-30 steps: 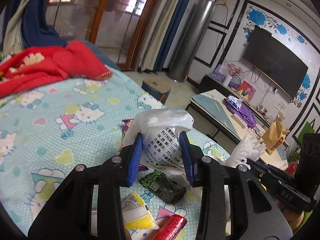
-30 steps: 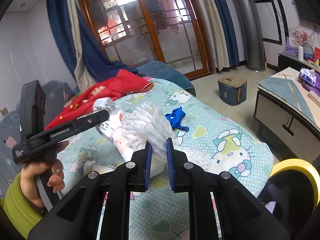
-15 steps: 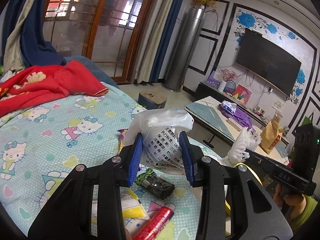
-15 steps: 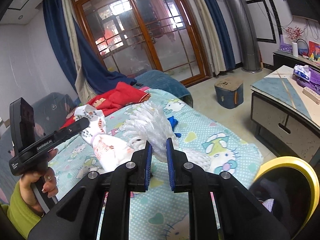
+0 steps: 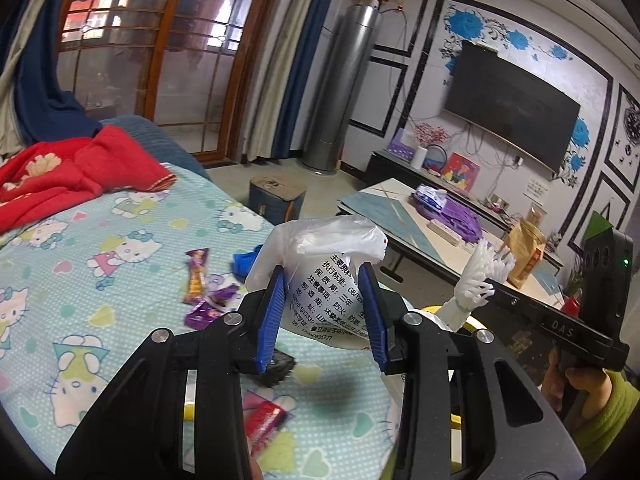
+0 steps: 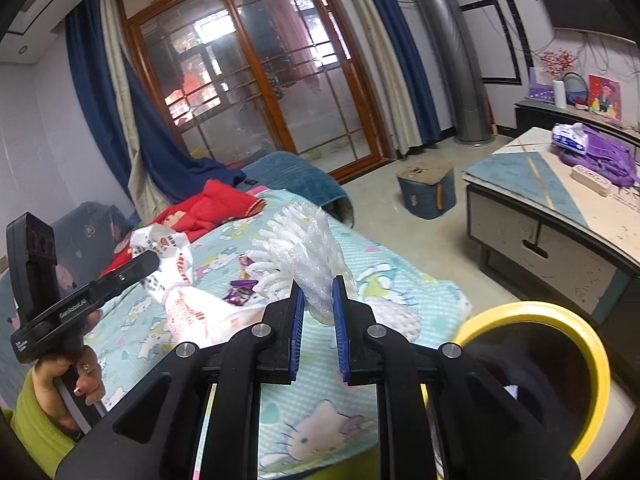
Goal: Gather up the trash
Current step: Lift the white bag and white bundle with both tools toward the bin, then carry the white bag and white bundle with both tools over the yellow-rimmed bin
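My left gripper [image 5: 324,312] is shut on a white plastic bag with printed text [image 5: 320,256], held above the Hello Kitty bed sheet [image 5: 80,264]. The bag also shows in the right wrist view [image 6: 176,280]. My right gripper [image 6: 318,320] is shut on a white foam net sleeve [image 6: 304,248], also seen at the right of the left wrist view [image 5: 476,284]. Purple wrappers [image 5: 208,304], an orange wrapper [image 5: 196,276], a red wrapper [image 5: 264,420] and a dark packet [image 5: 276,368] lie on the sheet. A yellow-rimmed bin [image 6: 536,372] stands at the lower right.
A red blanket [image 5: 72,168] lies at the far end of the bed. A low table [image 6: 552,208] with purple items stands to the right. A small blue stool [image 6: 426,188] sits on the floor. A blue cloth [image 5: 244,264] lies behind the bag.
Both grippers have risen and tilted up with their loads. More of the wrappers on the sheet have come into the left wrist view. Both grips are unchanged.
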{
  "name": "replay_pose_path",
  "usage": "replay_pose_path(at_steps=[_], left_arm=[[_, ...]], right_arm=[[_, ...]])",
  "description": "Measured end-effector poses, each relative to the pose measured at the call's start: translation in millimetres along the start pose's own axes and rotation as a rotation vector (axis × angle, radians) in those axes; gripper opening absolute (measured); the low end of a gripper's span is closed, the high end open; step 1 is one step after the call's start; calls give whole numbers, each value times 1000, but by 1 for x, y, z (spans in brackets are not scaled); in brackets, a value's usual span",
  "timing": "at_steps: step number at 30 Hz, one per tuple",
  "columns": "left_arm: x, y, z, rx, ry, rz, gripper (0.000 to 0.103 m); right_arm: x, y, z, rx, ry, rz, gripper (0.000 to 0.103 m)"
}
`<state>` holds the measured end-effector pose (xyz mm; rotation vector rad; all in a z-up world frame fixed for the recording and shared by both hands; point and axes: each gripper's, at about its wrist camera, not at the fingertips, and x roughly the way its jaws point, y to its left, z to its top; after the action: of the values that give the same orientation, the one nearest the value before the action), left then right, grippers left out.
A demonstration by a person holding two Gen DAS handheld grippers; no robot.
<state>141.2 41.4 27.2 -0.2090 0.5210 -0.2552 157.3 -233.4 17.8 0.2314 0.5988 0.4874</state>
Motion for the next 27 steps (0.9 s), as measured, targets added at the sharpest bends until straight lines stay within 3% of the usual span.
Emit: replay_pose_path(at_steps=[15,27], left_arm=[[28,-71,-15,116,61,-83,30],[76,-140,-45,243,134,-152,30]], right_arm=[[-43,-65,-9,117,-45,-90,14],[-54,-104,-16,196,-58,-142,14]])
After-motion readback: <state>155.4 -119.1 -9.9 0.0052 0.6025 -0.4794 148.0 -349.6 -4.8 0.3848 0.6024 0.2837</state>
